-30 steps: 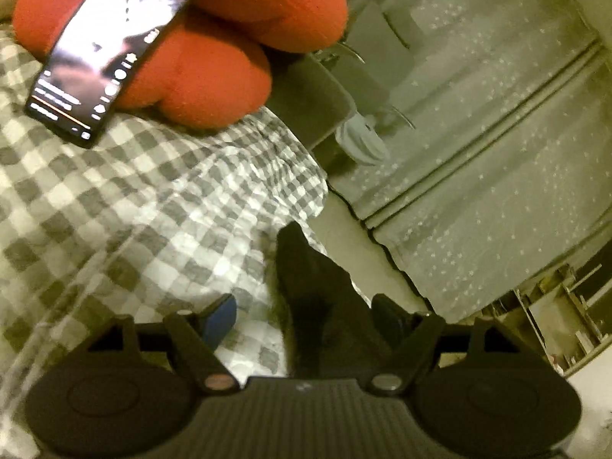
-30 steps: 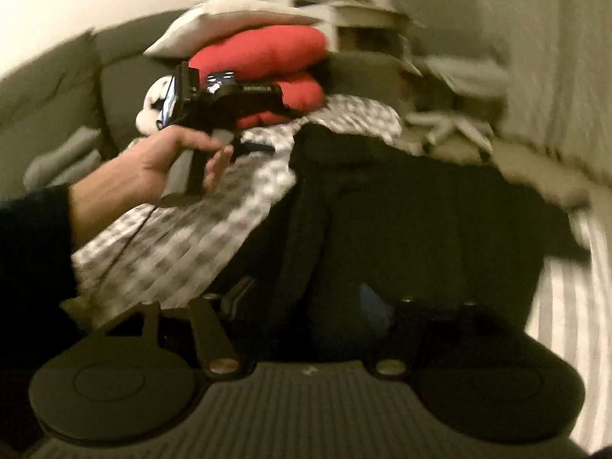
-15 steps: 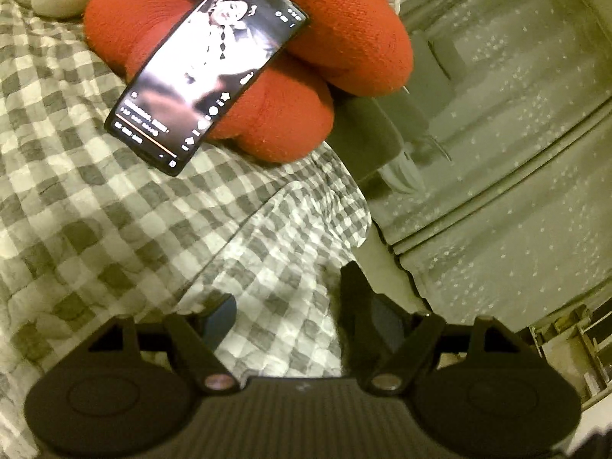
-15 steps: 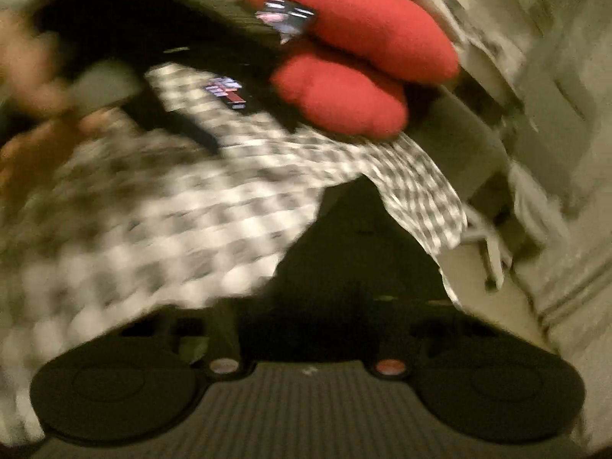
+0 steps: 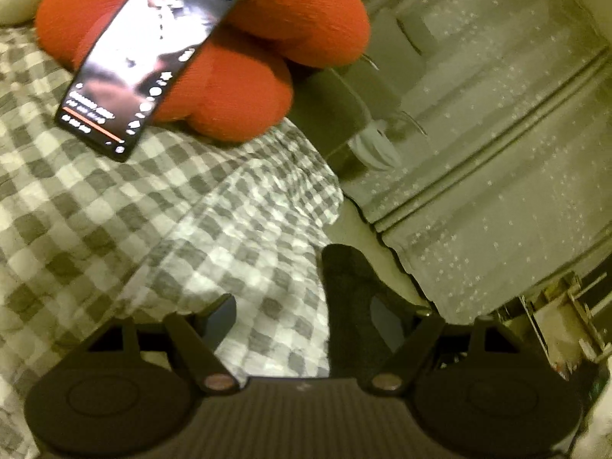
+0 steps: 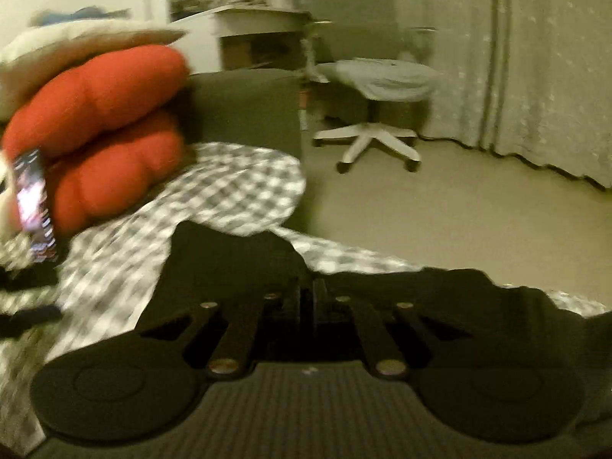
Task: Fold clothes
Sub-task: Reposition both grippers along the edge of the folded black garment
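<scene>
A black garment (image 6: 229,260) lies on the checked blanket (image 6: 237,187) and stretches off to the right in the right wrist view. My right gripper (image 6: 306,296) is shut, its fingers pressed together on the garment's edge, with dark cloth on both sides of them. In the left wrist view my left gripper (image 5: 302,315) stands open low over the blanket (image 5: 114,210). A corner of the black garment (image 5: 344,283) rises just inside its right finger (image 5: 382,317), and the pads do not press on it.
Two red cushions (image 5: 237,88) are stacked at the back of the blanket with a lit phone (image 5: 153,49) leaning on them. A pale curtain (image 5: 497,153) hangs at the right. A white office chair (image 6: 378,84) stands on the bare floor (image 6: 459,222) beyond the bed.
My right gripper has shut and swung right with the black cloth, so its view now faces the chair and curtain. The left gripper has stayed open and barely shifted.
</scene>
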### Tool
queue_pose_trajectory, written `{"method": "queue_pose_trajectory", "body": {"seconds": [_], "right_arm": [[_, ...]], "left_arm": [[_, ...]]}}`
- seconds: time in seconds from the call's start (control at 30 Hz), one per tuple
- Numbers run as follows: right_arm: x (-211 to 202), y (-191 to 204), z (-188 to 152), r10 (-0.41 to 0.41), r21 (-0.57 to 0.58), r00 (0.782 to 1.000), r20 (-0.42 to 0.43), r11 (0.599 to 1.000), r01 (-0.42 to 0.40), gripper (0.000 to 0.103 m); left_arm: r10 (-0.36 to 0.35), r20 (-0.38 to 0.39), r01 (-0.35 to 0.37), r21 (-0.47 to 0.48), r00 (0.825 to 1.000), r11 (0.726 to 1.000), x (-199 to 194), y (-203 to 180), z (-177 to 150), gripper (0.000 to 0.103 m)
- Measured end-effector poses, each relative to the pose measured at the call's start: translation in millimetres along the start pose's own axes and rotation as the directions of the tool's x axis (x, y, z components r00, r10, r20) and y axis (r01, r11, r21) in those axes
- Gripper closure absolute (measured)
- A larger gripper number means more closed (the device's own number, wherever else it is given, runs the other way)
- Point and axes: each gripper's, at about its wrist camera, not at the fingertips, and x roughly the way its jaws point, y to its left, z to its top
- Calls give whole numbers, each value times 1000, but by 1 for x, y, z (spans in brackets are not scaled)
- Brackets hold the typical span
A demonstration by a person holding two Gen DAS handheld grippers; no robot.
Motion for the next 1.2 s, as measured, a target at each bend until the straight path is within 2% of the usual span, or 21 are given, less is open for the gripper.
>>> {"method": "queue_pose_trajectory", "body": {"seconds": [0.13,0.23,0.27,0.3,0.43,0.6,0.7,0.8,0.83,0.87,0.9,0.93,1.07,1.13,1.2], "right_arm": [[7,-8,8,-119,4,993,-15,993,119,99],[8,-16,10,-102,30,994,-31,994,103,99],[4,-17,7,-77,43,996,-39,996,79,98],[-1,-18,4,-51,57,998,-46,997,54,84],[-27,-20,-25,88,105,994,-66,991,-80,83],[-55,-1,-61,237,69,965,-115,971,-230,82],[-68,17,-77,286,34,946,-151,958,-284,82],[-79,25,-88,248,-23,955,-164,967,-255,81],[-82,28,-92,235,-42,957,-168,969,-245,78],[-86,30,-96,222,-61,960,-171,970,-235,67],[-89,33,-100,209,-79,962,-174,971,-225,62],[-92,31,-104,206,-68,965,-164,973,-219,62],[-104,26,-123,190,-27,974,-125,980,-195,62],[-115,29,-131,194,-18,974,-119,980,-198,62],[-126,33,-139,199,-10,973,-113,980,-201,61]], "left_arm": [[9,-16,-8,38,1000,999,6,-6,-4,24],[-5,-43,8,66,999,998,10,-15,-10,24],[-8,-51,12,84,999,996,10,-19,-13,24],[-7,-59,13,104,998,994,11,-24,-15,24],[6,-102,14,189,995,982,16,-42,-32,23],[38,-158,9,284,987,959,23,-60,-56,23],[73,-170,-6,363,983,932,23,-69,-69,23],[94,-173,-15,411,980,911,19,-73,-80,23],[102,-173,-19,426,980,904,18,-75,-83,23],[121,-167,-34,451,978,892,18,-77,-90,21],[141,-159,-49,477,977,878,17,-79,-96,21],[156,-144,-63,508,977,859,16,-82,-103,19],[208,-108,-112,564,972,818,4,-89,-124,18],[226,-93,-133,575,970,807,-3,-91,-130,18],[245,-81,-147,607,966,781,-7,-92,-136,18]]}}
